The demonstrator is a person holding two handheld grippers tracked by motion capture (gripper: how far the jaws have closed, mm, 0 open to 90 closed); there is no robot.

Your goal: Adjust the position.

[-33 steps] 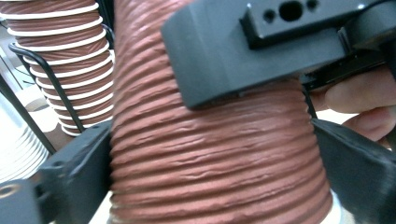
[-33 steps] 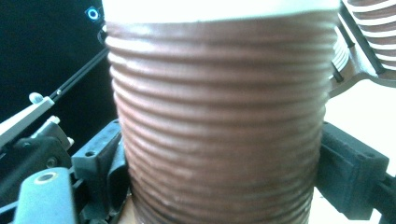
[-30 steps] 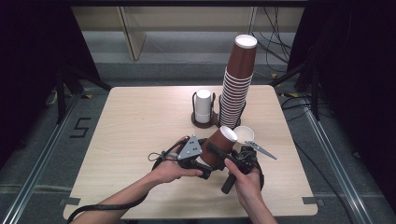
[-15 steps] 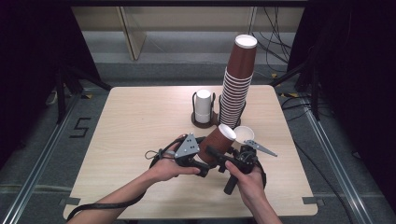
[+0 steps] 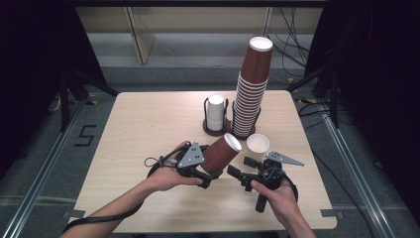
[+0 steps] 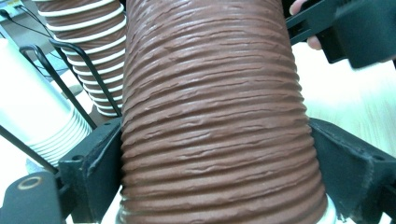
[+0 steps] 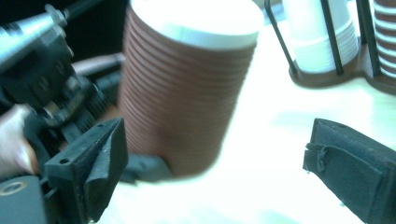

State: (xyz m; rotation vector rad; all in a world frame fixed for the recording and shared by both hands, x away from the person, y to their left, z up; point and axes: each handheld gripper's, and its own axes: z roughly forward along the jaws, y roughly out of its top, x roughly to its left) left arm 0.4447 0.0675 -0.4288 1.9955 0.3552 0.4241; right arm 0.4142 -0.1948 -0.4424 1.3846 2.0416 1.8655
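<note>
Near desk edge, high view: left gripper point(image 5: 210, 179) grips a ribbed brown paper cup point(image 5: 221, 152), which tilts with its white rim up and to the right, above the desk point(image 5: 148, 129).
Right gripper, high view: right gripper point(image 5: 238, 169) sits just right of the cup, jaws parted and pointing left toward it, clear of its wall.
White cup, high view: a single open white cup point(image 5: 258, 145) stands upright on the desk between the right gripper and the holder.
Cup holder, high view: a black wire holder point(image 5: 218, 130) carries a short stack of white cups point(image 5: 215, 112) and a tall stack of brown cups point(image 5: 250, 94), touching side by side.
Left gripper view: both black jaws press the ribbed wall of the brown cup point(image 6: 219, 116) near its base; wire holder point(image 6: 70, 74) and both stacks lie behind at left.
Right gripper view: the brown cup point(image 7: 187, 88) stands ahead between the spread jaws, untouched by them; the left gripper point(image 7: 60, 93) and a hand show at left.
Change from earlier frames: the right gripper was up against the cup; it now lies lower and apart, and its jaws have just been narrowing after opening, with nothing pressed between them.
Unchanged: left gripper keeps its hold on the cup.
</note>
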